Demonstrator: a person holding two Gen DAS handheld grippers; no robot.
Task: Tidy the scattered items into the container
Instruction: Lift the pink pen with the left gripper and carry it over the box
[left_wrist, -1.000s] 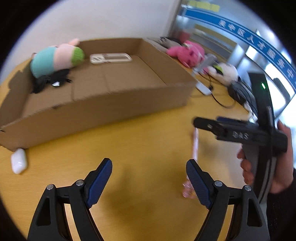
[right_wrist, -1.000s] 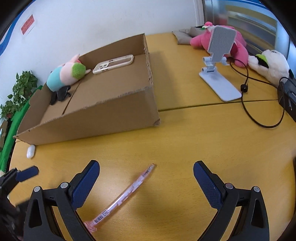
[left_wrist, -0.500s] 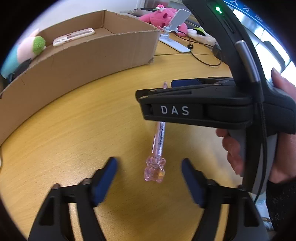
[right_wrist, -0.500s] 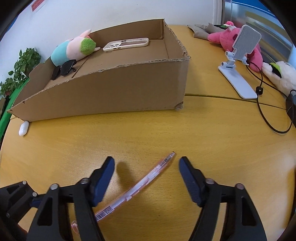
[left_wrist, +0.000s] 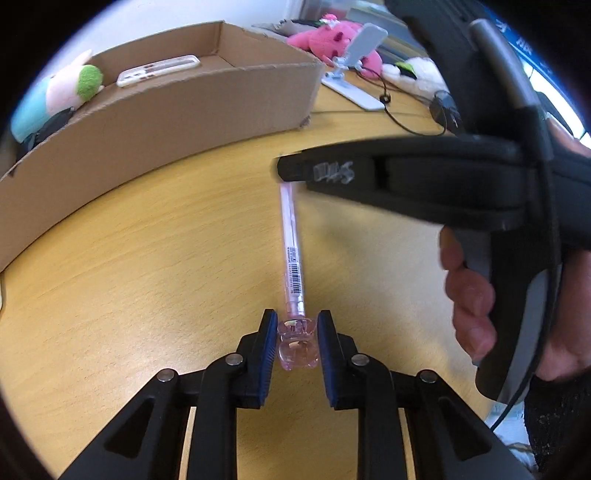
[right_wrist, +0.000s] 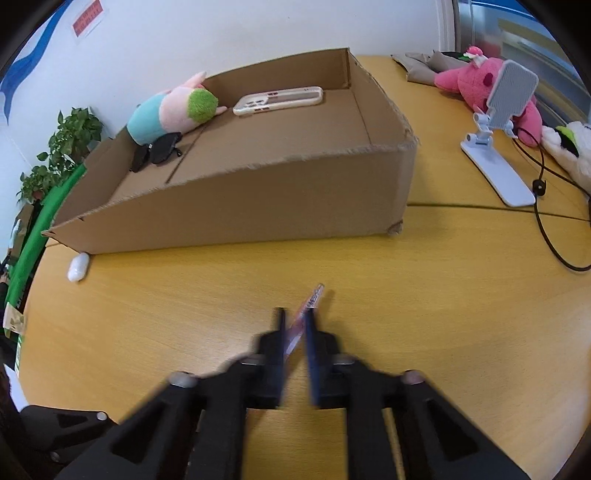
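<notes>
A pink transparent pen (left_wrist: 290, 254) lies across the yellow table. My left gripper (left_wrist: 296, 334) is shut on its bear-shaped cap end. My right gripper (right_wrist: 294, 325) is shut on the pen's other end, whose tip (right_wrist: 314, 295) sticks out past the fingers; it shows from the side in the left wrist view (left_wrist: 388, 177). The cardboard box (right_wrist: 280, 192) stands beyond the pen and holds a plush toy (right_wrist: 173, 110), a phone case (right_wrist: 279, 100) and black sunglasses (right_wrist: 157, 151).
A white earbud case (right_wrist: 78, 266) lies by the box's near left corner. A white phone stand (right_wrist: 498, 147), a pink plush (right_wrist: 480, 79), a white plush and a black cable (right_wrist: 546, 221) sit to the right. A green plant stands at far left.
Both grippers went from open to shut, each on one end of the pen. The left one moved forward and low over the cap end; the right one dropped onto the tip end.
</notes>
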